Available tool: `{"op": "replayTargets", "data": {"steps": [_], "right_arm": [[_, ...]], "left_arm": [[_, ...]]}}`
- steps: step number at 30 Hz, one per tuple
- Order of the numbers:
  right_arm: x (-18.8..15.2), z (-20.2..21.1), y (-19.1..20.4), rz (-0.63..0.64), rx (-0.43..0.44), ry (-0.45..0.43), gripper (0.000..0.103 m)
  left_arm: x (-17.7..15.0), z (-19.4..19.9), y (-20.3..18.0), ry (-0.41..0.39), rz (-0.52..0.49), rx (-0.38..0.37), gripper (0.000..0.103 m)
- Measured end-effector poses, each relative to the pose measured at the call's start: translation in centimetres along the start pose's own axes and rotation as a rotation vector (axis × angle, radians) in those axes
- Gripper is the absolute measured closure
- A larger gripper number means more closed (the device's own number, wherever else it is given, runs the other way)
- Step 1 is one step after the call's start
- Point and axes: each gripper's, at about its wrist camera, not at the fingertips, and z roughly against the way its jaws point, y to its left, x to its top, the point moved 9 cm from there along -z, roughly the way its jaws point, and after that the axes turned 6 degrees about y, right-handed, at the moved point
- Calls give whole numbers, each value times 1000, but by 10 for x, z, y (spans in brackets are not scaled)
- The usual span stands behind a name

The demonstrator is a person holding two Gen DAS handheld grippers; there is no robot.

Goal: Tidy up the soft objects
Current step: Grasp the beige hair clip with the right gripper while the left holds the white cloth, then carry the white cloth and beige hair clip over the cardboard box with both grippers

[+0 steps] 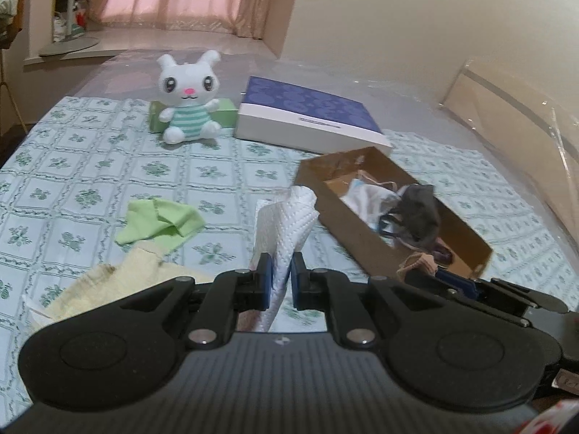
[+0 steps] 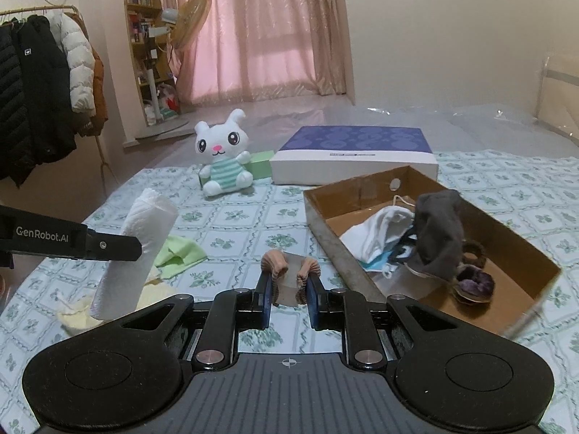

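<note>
Only the right wrist view catches the clothes rack with dark jackets [image 2: 32, 83] and the bookshelf [image 2: 139, 11] off to the left, plus the side of the left gripper [image 2: 119, 247] with its white paper towel roll [image 2: 135, 249] held up off the bed. The left wrist view shows that same left gripper [image 1: 278, 276] from behind, jaws narrow and pinched on the paper towel roll [image 1: 289, 224].

The right gripper [image 2: 289, 293] has its jaws partly closed on a peach ruffled sock [image 2: 277, 267], thin see-through fabric stretched between the fingers. In the left view only a peek of that sock [image 1: 416, 264] shows, and the gripper holding it is mostly cut off at the edge.

The cream cloth [image 2: 81, 311] is half hidden behind the roll (easier to see in the left view [image 1: 108, 285]). A green cloth [image 1: 159, 222] lies flat on the bedsheet [image 1: 72, 166] nearby.

The cardboard box [image 2: 521, 253] holds a white drawstring bag [image 2: 376, 235], a dark grey cloth [image 2: 438, 231] draped high, a blue mask [image 2: 380, 258] underneath, and something purple and fuzzy [image 2: 474, 284] I can't make out.

Further back, a plush bunny [image 2: 222, 159] leans on a green box [image 2: 262, 168], beside a purple-topped box [image 2: 354, 155].
</note>
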Motion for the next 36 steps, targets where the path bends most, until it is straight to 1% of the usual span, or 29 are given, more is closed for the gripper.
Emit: {"op": "replayTargets", "data": {"steps": [6,10,15,21,26,29,36], "right_arm": [[-3,25,-19,-10,-21,-15,83],[-3,38,-39,-25,-49,-21,83],[-1,50,-70,-44,-89,-26,83],[4,57,-102,-62,-131,-33,83],[8,54,-124,-69,-150,-32,83],[9,50,-134,-73,-157,-27,83],[8,35,-154,-83,-163,-3,83]], "left_arm": [[-2,4,-39,6,-30,-61,93],[0,1,-72,11,-63,-105,93],[2,-11,-114,30,-100,-159,93],[10,-29,-154,42,-124,-212,93],[19,-46,-177,53,-127,-241,93],[23,-59,-187,64,-126,-245,93],[27,-87,-202,97,-108,-262,93]]}}
